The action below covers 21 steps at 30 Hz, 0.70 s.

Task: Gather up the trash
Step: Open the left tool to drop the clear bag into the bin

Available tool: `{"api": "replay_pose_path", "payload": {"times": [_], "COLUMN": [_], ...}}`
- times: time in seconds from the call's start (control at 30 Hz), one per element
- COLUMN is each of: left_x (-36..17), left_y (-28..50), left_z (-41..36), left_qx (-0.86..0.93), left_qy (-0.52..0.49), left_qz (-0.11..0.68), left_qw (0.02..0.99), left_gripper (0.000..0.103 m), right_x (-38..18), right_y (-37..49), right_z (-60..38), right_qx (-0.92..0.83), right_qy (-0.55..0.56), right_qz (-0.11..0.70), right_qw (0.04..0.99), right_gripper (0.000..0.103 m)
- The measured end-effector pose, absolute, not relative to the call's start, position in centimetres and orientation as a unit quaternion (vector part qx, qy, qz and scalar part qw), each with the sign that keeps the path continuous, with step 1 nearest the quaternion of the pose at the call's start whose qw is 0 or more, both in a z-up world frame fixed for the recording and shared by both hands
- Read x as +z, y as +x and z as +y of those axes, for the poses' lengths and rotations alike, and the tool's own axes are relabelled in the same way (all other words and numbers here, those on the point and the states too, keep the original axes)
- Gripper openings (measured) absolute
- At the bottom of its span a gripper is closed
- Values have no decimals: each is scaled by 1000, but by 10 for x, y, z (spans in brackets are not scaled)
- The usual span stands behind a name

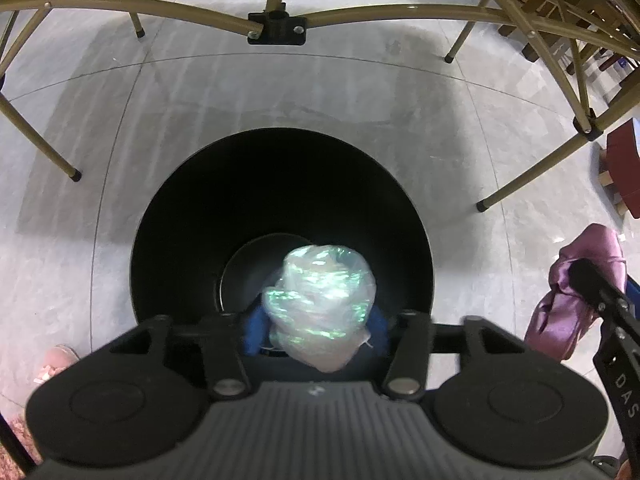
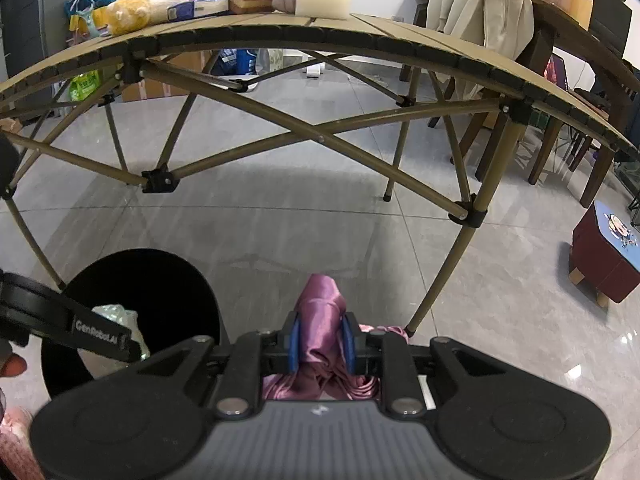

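Note:
A black round trash bin (image 1: 168, 240) stands on the floor; it also shows at lower left in the right wrist view (image 2: 172, 292). My left gripper (image 1: 316, 332) hangs over the bin's mouth with its blue pads wide apart. A crumpled iridescent plastic wad (image 1: 320, 300) sits between them above the bin's inside; I cannot tell if the pads touch it. The wad also shows in the right wrist view (image 2: 116, 316). My right gripper (image 2: 322, 340) is shut on a pink satin cloth (image 2: 322, 320), held right of the bin; the cloth shows in the left wrist view (image 1: 568, 304).
A folding camp table (image 2: 320, 36) with tan legs (image 1: 532, 176) stands just beyond the bin, loaded with sponges and plush toys. A dark red stool (image 2: 604, 256) sits at right. Wooden chairs (image 2: 560, 120) stand behind. The floor is grey tile.

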State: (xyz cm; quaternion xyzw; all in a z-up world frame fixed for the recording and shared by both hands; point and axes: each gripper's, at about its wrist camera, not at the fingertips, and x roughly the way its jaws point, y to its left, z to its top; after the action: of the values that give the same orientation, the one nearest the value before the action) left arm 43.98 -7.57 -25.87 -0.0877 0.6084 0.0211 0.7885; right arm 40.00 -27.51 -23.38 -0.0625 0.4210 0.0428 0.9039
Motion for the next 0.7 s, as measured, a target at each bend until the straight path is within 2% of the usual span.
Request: {"api": "replay_pose_path", "payload": {"times": [0.07, 0.1, 0.6, 0.7], "left_x": [-258, -258, -263, -262], "left_y": [440, 440, 439, 438], "left_z": [-75, -76, -72, -69], "left_qx": [26, 28, 38, 39], "left_qy": [-81, -79, -63, -63], "left_qz": [606, 605, 608, 606], "left_qw": [791, 792, 791, 792], "left_gripper": [89, 92, 94, 97], "right_x": [-234, -234, -237, -238], "right_y": [400, 400, 400, 399], "right_z": [-275, -276, -277, -275], "right_qx": [42, 42, 44, 47], "right_qy": [-62, -62, -63, -67], "right_qz": [421, 421, 423, 425], "right_qw": [904, 904, 903, 902], "right_gripper": [20, 20, 20, 20]}}
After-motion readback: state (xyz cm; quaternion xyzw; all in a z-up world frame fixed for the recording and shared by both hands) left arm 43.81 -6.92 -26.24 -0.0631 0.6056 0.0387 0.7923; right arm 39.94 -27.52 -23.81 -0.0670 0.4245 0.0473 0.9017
